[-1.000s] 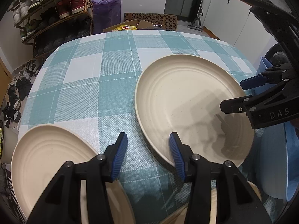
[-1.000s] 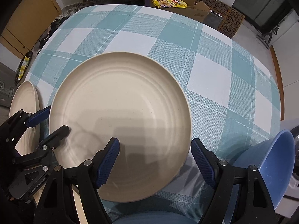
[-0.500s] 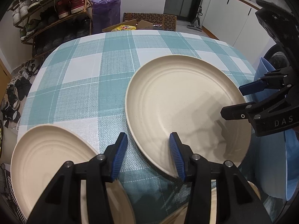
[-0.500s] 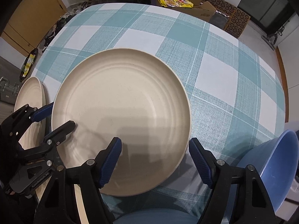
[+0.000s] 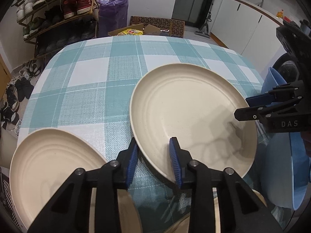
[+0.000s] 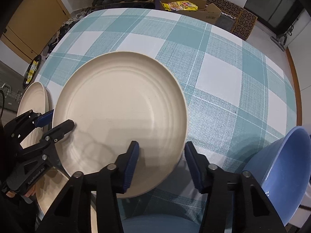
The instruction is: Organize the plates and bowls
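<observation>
A large cream plate (image 5: 190,112) (image 6: 120,104) is lifted and tilted above the checked tablecloth. My left gripper (image 5: 153,159) straddles the plate's near left rim, one pad under it and one over it, with a gap still showing. My right gripper (image 6: 160,163) is open around the plate's near right rim. It also shows at the right of the left wrist view (image 5: 250,106). A second cream plate (image 5: 52,165) (image 6: 35,101) lies at the table's near left. A blue bowl (image 6: 281,170) (image 5: 283,174) sits at the right.
The teal and white checked table (image 5: 93,77) (image 6: 223,73) stretches away ahead. More cream dishes (image 5: 241,213) sit under my grippers at the near edge. A shoe rack (image 5: 54,13), a purple bag (image 5: 112,13) and a cardboard box (image 6: 196,9) stand on the floor beyond.
The large plate has slid left and risen at its left rim. My left gripper's pads have come closer together around that rim. My right gripper has narrowed a little around the plate's edge.
</observation>
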{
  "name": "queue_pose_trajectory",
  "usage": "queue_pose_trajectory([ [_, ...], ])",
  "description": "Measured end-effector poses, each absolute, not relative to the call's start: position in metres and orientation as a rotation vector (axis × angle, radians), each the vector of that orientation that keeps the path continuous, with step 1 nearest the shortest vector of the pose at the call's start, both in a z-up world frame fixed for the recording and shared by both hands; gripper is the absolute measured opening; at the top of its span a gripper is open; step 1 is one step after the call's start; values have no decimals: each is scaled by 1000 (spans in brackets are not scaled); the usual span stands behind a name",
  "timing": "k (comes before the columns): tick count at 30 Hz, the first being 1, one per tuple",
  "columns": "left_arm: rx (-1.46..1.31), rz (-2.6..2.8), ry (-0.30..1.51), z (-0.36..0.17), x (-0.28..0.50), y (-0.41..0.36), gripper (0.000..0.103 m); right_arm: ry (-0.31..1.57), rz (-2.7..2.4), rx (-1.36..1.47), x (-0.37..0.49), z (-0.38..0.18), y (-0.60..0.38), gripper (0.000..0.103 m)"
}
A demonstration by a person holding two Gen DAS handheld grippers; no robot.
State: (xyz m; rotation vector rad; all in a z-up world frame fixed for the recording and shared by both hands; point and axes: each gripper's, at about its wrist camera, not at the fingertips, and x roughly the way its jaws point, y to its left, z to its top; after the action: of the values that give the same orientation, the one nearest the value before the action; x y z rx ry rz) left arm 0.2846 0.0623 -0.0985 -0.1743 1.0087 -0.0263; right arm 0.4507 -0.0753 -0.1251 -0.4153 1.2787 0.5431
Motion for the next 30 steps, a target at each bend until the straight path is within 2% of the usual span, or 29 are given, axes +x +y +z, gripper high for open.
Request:
queue_pose_trajectory([
  [7,-180,-7,973,-91,280,66,31,1199,547,-422,444,-112,-75,36],
  [30,-165,59,808,-36,231,70,31,948,619,-373,389,-57,-78,31],
])
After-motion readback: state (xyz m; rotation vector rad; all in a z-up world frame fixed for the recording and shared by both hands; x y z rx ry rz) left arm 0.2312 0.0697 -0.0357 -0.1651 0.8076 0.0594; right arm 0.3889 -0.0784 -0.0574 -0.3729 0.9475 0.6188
